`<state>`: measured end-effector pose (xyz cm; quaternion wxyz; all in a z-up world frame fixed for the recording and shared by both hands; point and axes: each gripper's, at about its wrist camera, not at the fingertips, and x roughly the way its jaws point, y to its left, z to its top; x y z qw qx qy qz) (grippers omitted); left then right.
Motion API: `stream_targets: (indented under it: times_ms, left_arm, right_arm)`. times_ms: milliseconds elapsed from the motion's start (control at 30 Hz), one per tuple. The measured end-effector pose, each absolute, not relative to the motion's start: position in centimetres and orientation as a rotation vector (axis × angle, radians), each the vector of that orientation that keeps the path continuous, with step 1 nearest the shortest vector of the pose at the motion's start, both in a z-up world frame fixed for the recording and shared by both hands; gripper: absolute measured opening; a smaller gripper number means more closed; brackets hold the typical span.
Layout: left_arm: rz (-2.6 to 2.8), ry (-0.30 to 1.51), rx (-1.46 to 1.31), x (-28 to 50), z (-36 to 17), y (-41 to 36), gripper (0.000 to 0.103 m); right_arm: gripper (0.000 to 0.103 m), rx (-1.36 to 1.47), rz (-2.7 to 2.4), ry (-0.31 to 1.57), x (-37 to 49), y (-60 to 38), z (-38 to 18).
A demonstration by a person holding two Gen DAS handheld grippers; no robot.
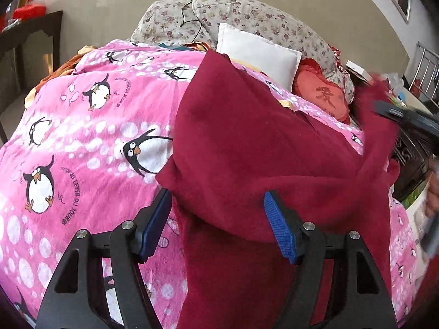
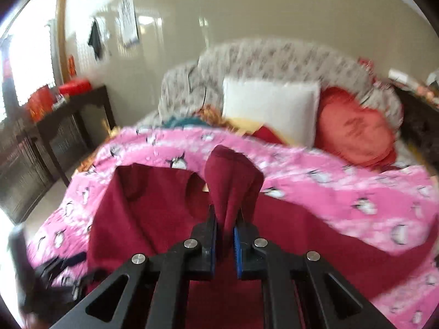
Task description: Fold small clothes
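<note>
**Maroon garment on penguin bed, right gripper pinching a fold**

Bedroom, beige glossy wall behind a bed. Pink penguin-print duvet [image 1: 82, 137] covers most of the bed and is the work surface. Floral pillows [image 1: 247, 19] are stacked at the head, with a white cushion [image 1: 258, 52] leaning in front of them and a red heart cushion [image 1: 321, 96] just beside it on the right. Dark side table [image 2: 74, 115] stands left of the bed with red items on top, blurred.

Maroon garment [image 1: 260, 150] lies spread on the duvet, centre to right, partly lifted and rumpled; its near edge hangs down toward the left wrist camera.

Left gripper [image 1: 216, 224]: jaws stand well apart, blue pads clear; a fold of the garment sits between and above them, but the pads are not pressing on it. Nothing gripped.

Right gripper [image 2: 225, 235]: jaws nearly closed, pinching a bunched fold of the maroon cloth that sticks up out of the fingers [image 2: 211, 235]. In the left wrist view this gripper appears at the right edge, blurred, with the garment's far side raised at it. Part of a hand [image 1: 433, 194] shows at the right edge there, blurred.
</note>
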<state>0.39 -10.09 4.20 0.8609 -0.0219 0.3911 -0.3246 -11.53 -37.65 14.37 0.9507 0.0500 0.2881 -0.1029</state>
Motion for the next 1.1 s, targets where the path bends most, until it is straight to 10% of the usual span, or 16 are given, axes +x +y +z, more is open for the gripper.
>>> stream_targets:
  times_ms: [67,167,400,767,933,1100]
  left_arm:
    - [-0.677,0.823,-0.043,0.2,4.2,-10.2,0.07]
    - [-0.674,0.83,-0.026,0.2,3.8,-10.4,0.07]
    - [-0.665,0.834,-0.047,0.0,3.8,-9.8,0.07]
    - [-0.65,0.792,-0.046,-0.2,3.8,-8.2,0.07]
    - [-0.655,0.776,-0.062,0.0,4.2,-7.3,0.07]
    - [-0.647,0.732,-0.113,0.0,5.2,-6.2,0.07]
  right_arm:
    - [0.012,0.103,-0.184,0.627,-14.9,-38.5,13.8]
    - [0.046,0.178,-0.214,0.777,-18.9,-41.0,10.3]
    - [0.048,0.162,-0.313,0.672,-22.8,-41.3,12.7]
    - [0.048,-0.011,0.211,0.756,-0.5,-26.8,9.3]
    - [0.003,-0.063,0.184,0.786,4.2,-26.1,7.5]
    - [0.003,-0.102,0.201,0.659,6.2,-24.0,11.2]
